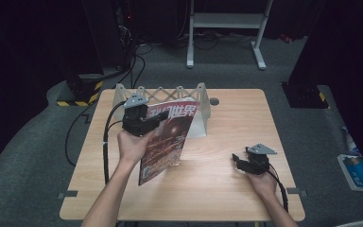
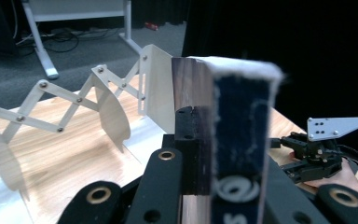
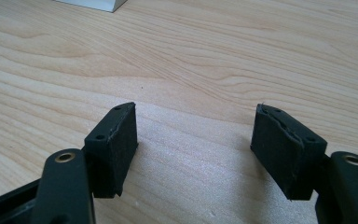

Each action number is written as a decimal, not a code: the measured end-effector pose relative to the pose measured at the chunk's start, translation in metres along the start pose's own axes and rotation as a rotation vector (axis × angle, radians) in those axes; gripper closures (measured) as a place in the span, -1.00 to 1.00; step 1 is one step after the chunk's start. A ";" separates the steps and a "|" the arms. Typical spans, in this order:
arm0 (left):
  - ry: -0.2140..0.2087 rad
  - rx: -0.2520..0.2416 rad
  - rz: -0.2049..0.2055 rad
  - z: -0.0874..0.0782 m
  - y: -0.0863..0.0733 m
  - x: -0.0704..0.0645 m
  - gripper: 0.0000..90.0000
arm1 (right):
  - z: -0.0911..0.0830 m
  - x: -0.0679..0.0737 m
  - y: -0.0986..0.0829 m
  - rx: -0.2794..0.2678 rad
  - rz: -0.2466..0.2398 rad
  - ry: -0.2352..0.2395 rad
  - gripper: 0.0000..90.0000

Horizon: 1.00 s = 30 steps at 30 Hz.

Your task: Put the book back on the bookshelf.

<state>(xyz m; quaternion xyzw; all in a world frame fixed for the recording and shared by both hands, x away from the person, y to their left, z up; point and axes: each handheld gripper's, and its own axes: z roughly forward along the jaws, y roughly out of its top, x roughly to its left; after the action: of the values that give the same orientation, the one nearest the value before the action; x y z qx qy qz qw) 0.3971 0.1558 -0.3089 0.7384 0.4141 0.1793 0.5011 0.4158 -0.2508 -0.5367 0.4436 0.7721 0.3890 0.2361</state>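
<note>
The magazine (image 1: 166,138) is being held clear of the table (image 1: 217,179), standing nearly upright with a slight tilt; its top edge is pointing toward 12 o'clock and its lower corner is hanging just above the wood at about 7 o'clock of the tabletop's centre. The left gripper (image 1: 157,122) is clamping the magazine's left edge near the top, and in the left gripper view its jaws are pressing closed on the spine (image 2: 233,140), seen edge-on with a worn white top. The left hand (image 1: 133,145) is wrapping around the gripper body at 9 o'clock of the magazine. Directly behind the magazine, at 12 o'clock, a white folding rack (image 1: 170,94) is standing on the far part of the table, and the magazine's top is overlapping it in the high view; whether they are touching cannot be told. At 3 o'clock of the magazine, well apart, the right gripper (image 1: 237,159) is resting low over the table in the right hand (image 1: 263,182). In the right gripper view its jaws are standing wide apart, gripping nothing, with bare wood between the pads (image 3: 114,147).
</note>
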 end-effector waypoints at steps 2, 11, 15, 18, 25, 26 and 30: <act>0.007 -0.003 0.000 -0.002 0.000 0.002 0.87 | 0.000 0.000 0.000 0.001 0.003 0.001 -0.30; 0.042 -0.015 -0.010 -0.009 0.004 0.011 0.87 | 0.000 0.000 0.000 0.000 -0.001 0.001 -0.30; 0.057 -0.026 -0.012 -0.014 0.005 0.016 0.87 | 0.000 0.000 0.000 -0.001 -0.001 0.002 -0.30; 0.073 -0.040 -0.017 -0.020 0.005 0.022 0.87 | 0.000 0.000 0.000 0.000 -0.001 0.002 -0.30; 0.126 -0.058 -0.036 -0.033 0.005 0.037 0.87 | 0.000 0.001 0.000 0.000 0.001 0.004 -0.30; 0.133 -0.060 -0.039 -0.035 0.005 0.039 0.87 | 0.000 0.001 0.000 0.001 0.001 0.004 -0.30; 0.162 -0.060 -0.038 -0.041 0.003 0.046 0.87 | 0.000 0.000 0.000 0.000 -0.002 0.006 -0.30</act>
<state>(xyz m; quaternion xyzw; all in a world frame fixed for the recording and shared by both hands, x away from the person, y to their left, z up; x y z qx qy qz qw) 0.3978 0.2164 -0.2956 0.6982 0.4616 0.2412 0.4912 0.4153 -0.2505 -0.5367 0.4417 0.7731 0.3903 0.2343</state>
